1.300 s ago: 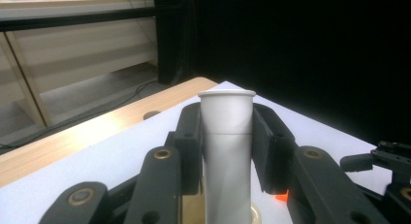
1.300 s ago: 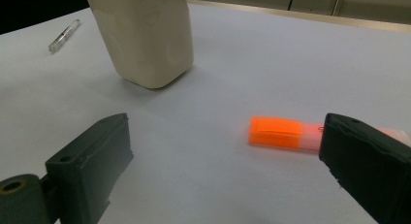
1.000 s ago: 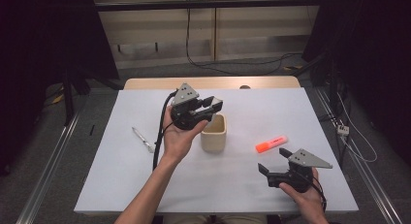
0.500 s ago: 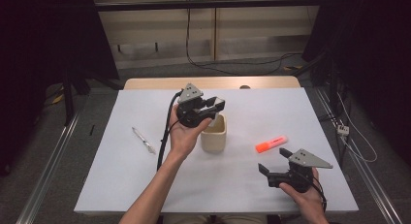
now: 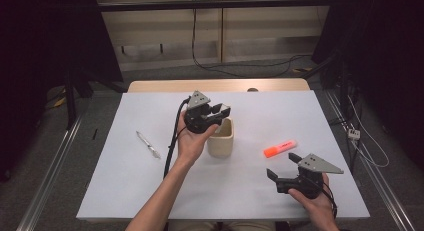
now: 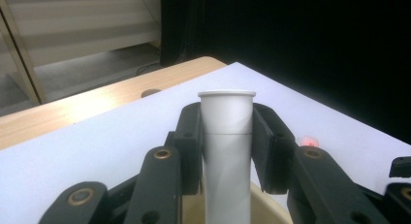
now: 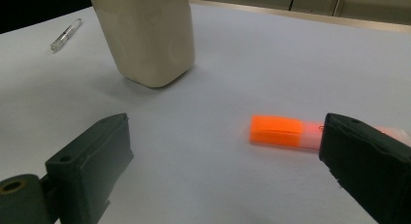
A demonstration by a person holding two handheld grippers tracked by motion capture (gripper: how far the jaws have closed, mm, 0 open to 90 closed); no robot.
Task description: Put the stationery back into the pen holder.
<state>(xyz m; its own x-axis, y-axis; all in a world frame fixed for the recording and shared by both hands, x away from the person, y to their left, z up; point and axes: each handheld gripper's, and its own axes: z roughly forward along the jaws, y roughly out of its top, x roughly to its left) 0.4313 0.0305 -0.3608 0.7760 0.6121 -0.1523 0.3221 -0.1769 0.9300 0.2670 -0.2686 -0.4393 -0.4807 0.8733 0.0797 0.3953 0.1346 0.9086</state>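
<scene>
Your left gripper [image 6: 227, 151] holds a white marker [image 6: 227, 151] upright over the beige cup [image 5: 220, 138]; no label is readable on it. Your right gripper [image 7: 223, 170] is wide open and empty, near the orange highlighter [image 7: 278, 131].

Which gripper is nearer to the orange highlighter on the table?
Right. The right gripper hovers just in front of the orange highlighter, open toward it. The left gripper is farther, above the beige cup, holding a white tube.

High view overlooks table [image 5: 150, 191]; gripper views sit close, low.
</scene>
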